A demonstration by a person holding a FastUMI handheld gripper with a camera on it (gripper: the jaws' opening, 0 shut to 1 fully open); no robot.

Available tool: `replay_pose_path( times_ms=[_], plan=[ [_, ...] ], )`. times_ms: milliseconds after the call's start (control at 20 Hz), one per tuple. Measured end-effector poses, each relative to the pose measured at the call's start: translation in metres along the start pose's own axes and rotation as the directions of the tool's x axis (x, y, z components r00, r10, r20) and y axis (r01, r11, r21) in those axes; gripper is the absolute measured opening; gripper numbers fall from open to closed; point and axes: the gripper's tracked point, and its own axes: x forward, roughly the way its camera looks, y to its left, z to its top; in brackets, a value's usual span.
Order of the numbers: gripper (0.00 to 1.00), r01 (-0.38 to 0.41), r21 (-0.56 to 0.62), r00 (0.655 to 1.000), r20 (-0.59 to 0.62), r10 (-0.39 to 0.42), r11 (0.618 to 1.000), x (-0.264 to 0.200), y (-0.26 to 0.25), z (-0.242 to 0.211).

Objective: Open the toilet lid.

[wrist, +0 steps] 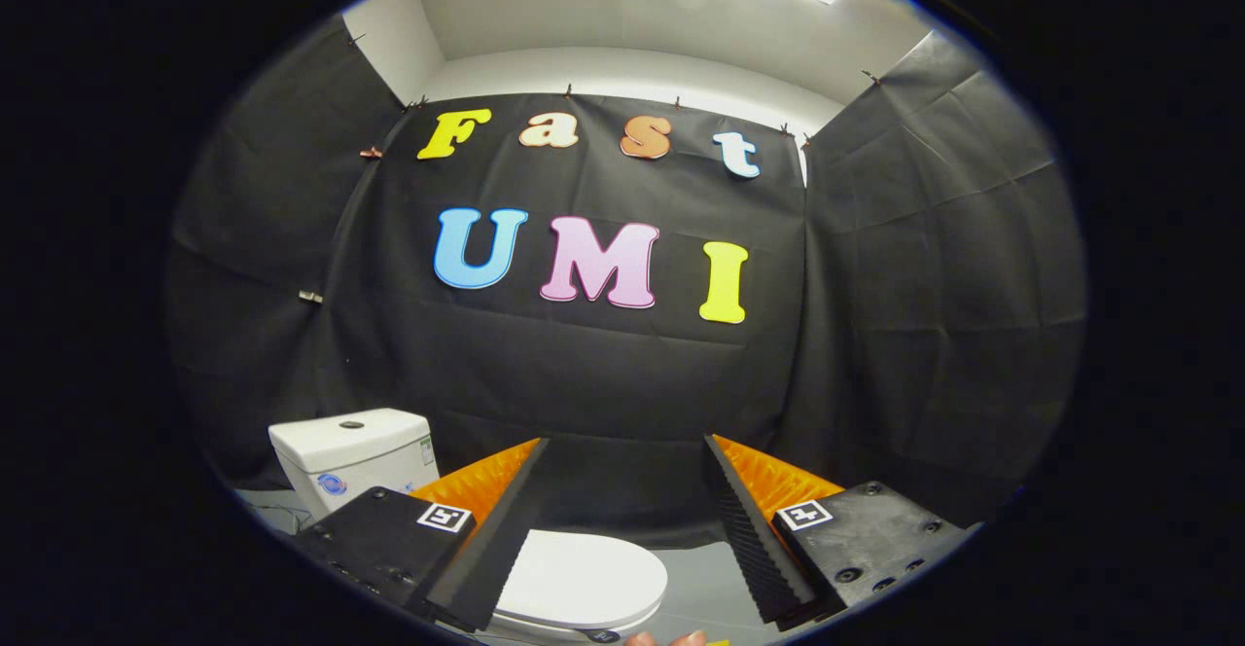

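Note:
A white toilet stands low ahead of me. Its closed lid point(582, 578) lies flat below and between my fingers, closer to the left one. The white tank point(352, 456) with a round button on top rises beyond the left finger. My gripper point(627, 447) hangs above the lid, open wide, with nothing between its fingers. The left finger hides part of the lid's left side.
Black cloth walls close the booth behind and to both sides of the toilet. A grey floor point(710, 578) shows to the right of the lid. Fingertips of a person's hand point(666, 639) peek in under the lid's front edge.

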Motion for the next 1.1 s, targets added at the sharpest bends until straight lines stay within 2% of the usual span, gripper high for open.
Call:
replay_pose_path(
  times_ms=[350,650,850,1100],
  plan=[
    [0.98,-0.037,0.079,0.997,-0.063,0.042,0.996,0.005,0.003,-0.082],
    [0.98,-0.037,0.121,0.979,-0.194,0.060,0.992,0.003,-0.001,-0.166],
    [0.98,-0.042,0.220,0.945,-0.308,0.110,0.975,-0.004,0.000,-0.217],
    [0.99,0.006,0.382,0.879,-0.443,0.177,0.924,-0.020,-0.002,-0.284]
  ],
)
